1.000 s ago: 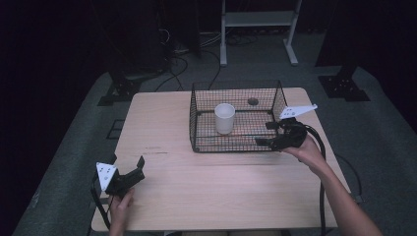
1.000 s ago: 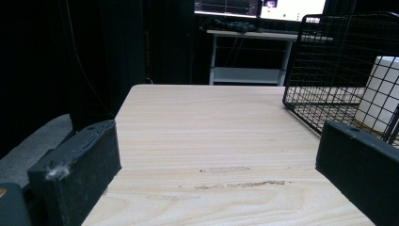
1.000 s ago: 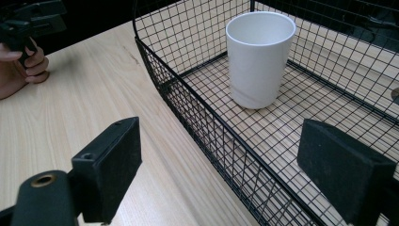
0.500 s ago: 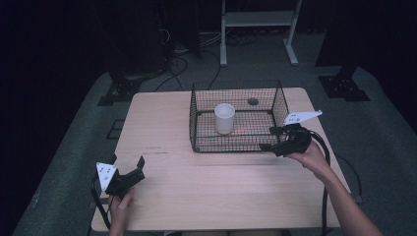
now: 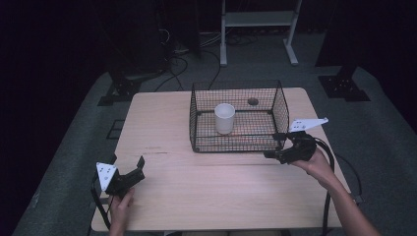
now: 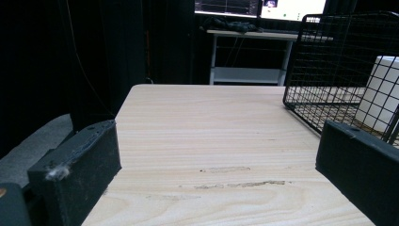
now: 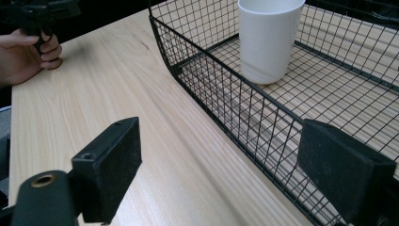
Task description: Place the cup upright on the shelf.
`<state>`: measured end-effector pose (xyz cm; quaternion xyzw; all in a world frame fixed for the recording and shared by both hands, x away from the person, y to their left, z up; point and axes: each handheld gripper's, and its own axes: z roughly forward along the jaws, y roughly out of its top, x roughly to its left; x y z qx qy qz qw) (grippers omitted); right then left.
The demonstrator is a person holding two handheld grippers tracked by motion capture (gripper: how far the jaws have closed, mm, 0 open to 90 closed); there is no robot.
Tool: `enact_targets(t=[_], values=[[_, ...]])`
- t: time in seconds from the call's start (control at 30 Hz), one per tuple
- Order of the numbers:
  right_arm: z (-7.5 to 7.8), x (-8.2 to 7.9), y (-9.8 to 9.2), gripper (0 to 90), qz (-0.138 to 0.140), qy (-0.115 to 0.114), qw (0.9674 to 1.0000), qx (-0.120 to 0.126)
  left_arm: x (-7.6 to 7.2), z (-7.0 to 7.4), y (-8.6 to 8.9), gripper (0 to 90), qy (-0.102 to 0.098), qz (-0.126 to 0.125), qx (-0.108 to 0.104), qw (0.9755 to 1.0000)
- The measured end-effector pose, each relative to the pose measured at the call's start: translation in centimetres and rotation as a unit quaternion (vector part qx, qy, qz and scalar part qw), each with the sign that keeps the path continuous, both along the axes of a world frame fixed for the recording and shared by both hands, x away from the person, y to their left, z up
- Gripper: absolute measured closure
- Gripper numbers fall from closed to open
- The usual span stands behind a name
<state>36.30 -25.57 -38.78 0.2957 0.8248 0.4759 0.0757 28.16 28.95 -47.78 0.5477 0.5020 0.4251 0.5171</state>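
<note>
A black wire basket (image 5: pixel 236 142) stands on the far middle of the wooden table (image 5: pixel 221 191). Inside it, toward its left, a white cup (image 5: pixel 224 118) stands upright. My right gripper (image 5: pixel 273 145) hovers open just outside the basket's near right corner, with nothing between its jaws. In the right gripper view the basket wall (image 7: pixel 211 89) and the cup (image 7: pixel 268 37) lie ahead of the open right gripper (image 7: pixel 226 174). My left gripper (image 5: pixel 139 169) rests open and empty near the table's front left. The left gripper view shows the left gripper (image 6: pixel 216 165) over bare wood, the basket (image 6: pixel 329 70) and cup (image 6: pixel 383 94) at far right.
A small dark round spot (image 5: pixel 253 102) shows at the basket's back. Behind the table stands a white metal rack (image 5: pixel 255 19), with cables (image 5: pixel 187 54) and dark stand bases (image 5: pixel 344 86) on the grey floor. The person's other hand (image 7: pixel 28 52) appears far left in the right gripper view.
My right gripper has drawn back from the basket's right rim toward the table's front, ending by the near right corner. The left gripper has stayed put.
</note>
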Motion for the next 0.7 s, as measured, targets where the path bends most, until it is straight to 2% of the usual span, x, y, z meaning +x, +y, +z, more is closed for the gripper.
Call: enact_targets(t=[0.07, 0.2, 0.4, 0.53, 0.6, 0.7], values=[[-0.1, -0.2, -0.1, 13.4, 0.002, 0.005, 1.0000, 0.003, 0.0, 0.0, 0.0, 0.0, 0.000, 0.000, 0.000, 1.0000], [-0.3, -0.6, -0.2, 13.5, 0.000, -0.001, 1.0000, 0.000, 0.0, 0.0, 0.0, 0.0, 0.000, 0.000, 0.000, 1.0000], [-1.3, -1.0, -1.0, 13.4, -0.009, 0.010, 0.9999, -0.001, 0.0, 0.0, 0.0, 0.0, 0.000, 0.000, 0.000, 1.0000], [-1.4, -1.4, -1.3, 13.4, -0.013, 0.007, 0.9997, 0.018, 0.0, 0.0, 0.0, 0.0, 0.000, 0.000, 0.001, 1.0000], [-1.6, -1.7, -1.4, 13.4, -0.017, 0.001, 0.9997, 0.020, 0.0, 0.0, 0.0, 0.0, 0.000, 0.000, 0.000, 1.0000], [-2.1, -2.0, -1.6, 13.4, -0.019, 0.007, 0.9996, 0.019, 0.0, 0.0, 0.0, 0.0, 0.000, 0.000, 0.000, 1.0000]])
